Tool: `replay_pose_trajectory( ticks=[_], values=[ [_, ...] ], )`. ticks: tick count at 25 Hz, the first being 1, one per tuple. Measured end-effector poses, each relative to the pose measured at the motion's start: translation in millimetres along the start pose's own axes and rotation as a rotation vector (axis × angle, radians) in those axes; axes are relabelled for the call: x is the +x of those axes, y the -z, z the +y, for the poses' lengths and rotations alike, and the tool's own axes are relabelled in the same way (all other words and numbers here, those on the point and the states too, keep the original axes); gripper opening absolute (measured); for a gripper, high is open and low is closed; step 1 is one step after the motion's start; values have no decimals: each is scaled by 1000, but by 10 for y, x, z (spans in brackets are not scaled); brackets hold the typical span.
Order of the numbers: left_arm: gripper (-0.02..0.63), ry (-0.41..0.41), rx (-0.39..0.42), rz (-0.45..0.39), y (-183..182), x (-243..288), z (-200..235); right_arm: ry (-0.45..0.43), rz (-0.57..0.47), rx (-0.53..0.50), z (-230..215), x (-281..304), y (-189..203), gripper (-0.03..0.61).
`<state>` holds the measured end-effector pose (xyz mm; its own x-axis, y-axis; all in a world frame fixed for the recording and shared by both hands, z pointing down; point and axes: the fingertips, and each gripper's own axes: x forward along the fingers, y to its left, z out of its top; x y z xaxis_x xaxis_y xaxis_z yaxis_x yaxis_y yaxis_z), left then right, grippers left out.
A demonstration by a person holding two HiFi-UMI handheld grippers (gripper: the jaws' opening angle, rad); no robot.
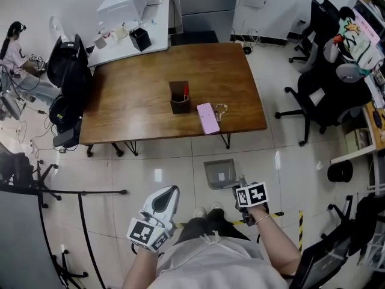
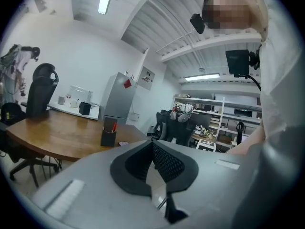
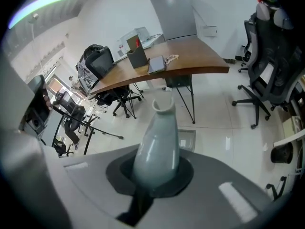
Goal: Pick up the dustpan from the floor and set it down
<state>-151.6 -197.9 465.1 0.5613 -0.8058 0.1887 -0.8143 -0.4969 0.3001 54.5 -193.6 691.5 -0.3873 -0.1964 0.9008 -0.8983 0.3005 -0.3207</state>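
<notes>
Two grippers, mine: right gripper (image 1: 242,184) clamped on dustpan (image 1: 219,173) handle (image 3: 156,147); left gripper (image 1: 170,192) jaws together, empty. Risk: smooth handle twists, pan drops.

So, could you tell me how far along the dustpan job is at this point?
Done: the right tongs are shut on a pale handle, seemingly the dustpan's. In hand: the dustpan is down near the floor; whether it rests there is unclear. Left: setting it down and letting go. The left tongs are shut, empty.
</notes>
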Motion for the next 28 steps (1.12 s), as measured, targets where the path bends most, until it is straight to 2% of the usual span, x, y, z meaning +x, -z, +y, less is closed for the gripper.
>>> replay_pose_trajectory(
  ticks=[5, 9, 12, 15, 19, 20, 22, 24, 28],
  values=[
    [15, -67, 1, 27, 173, 129, 190, -29, 22, -35, -291, 634, -197, 3],
    [15, -66, 51, 40, 293, 242, 219, -30, 14, 11, -571, 1051, -354, 3],
    [15, -65, 49, 50, 512, 323, 296, -16, -8, 40, -678, 1232, -424, 3],
    [15, -83, 35, 47, 727, 400, 394, -13, -10, 23, -661, 1349, -401, 3],
    [15, -88, 11, 37, 915, 532, 459, 67, 19, -6, -665, 1398, -326, 13],
    [15, -84, 8, 36, 933, 553, 461, 91, 40, -29, -656, 1417, -286, 54],
    [15, -71, 8, 30, 916, 580, 448, 106, 64, -67, -602, 1453, -237, 248],
    [15, -62, 8, 30, 822, 590, 414, 118, 44, -58, -594, 1432, -248, 575],
    [15, -42, -1, 41, 631, 526, 336, 181, -7, -13, -687, 1135, -268, 584]
  ],
)
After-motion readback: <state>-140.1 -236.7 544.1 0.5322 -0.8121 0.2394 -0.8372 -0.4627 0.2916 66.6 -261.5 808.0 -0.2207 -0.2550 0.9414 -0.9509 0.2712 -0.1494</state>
